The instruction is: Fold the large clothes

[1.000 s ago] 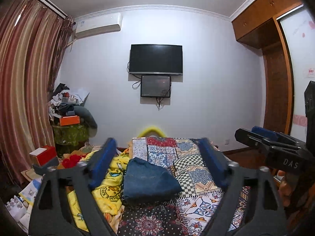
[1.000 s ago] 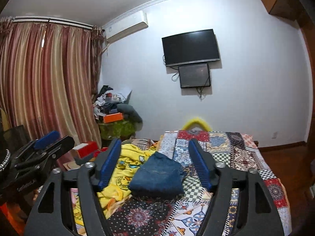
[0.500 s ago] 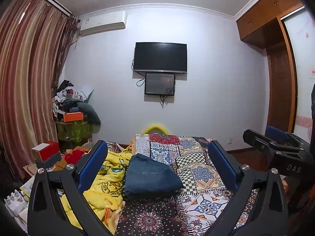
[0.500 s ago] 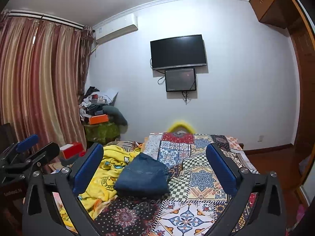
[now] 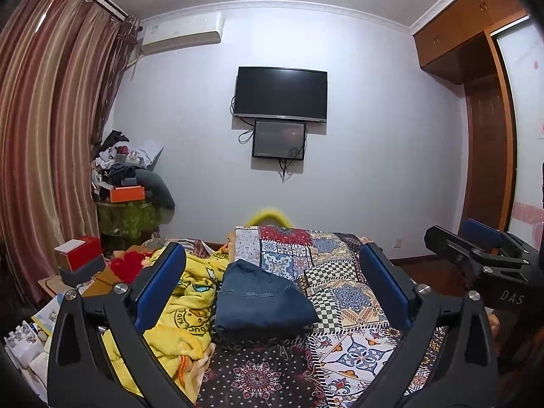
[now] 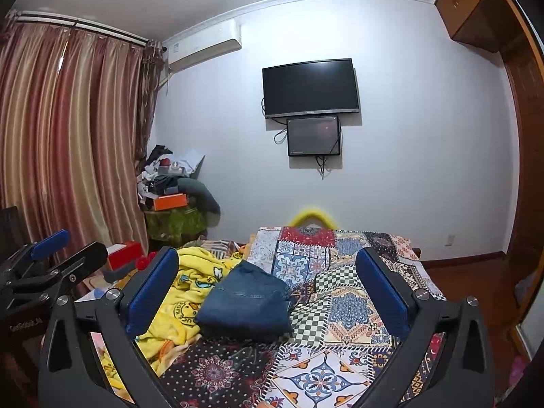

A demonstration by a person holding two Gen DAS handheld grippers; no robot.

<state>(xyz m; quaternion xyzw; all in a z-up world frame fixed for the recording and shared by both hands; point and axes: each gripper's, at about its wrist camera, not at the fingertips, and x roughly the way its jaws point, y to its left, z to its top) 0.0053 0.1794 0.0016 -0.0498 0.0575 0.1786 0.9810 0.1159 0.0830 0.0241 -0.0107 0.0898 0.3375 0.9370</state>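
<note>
My left gripper (image 5: 272, 282) and right gripper (image 6: 268, 280) are black frames with blue pads (image 5: 159, 285), silver screws, white lettering.

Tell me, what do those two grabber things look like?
Each is a black plastic frame with cut-out holes and silver screws, ending in two long fingers faced with blue pads. The left gripper and right gripper match. From the left view, the right one's side carries white letters "DAS".
</note>
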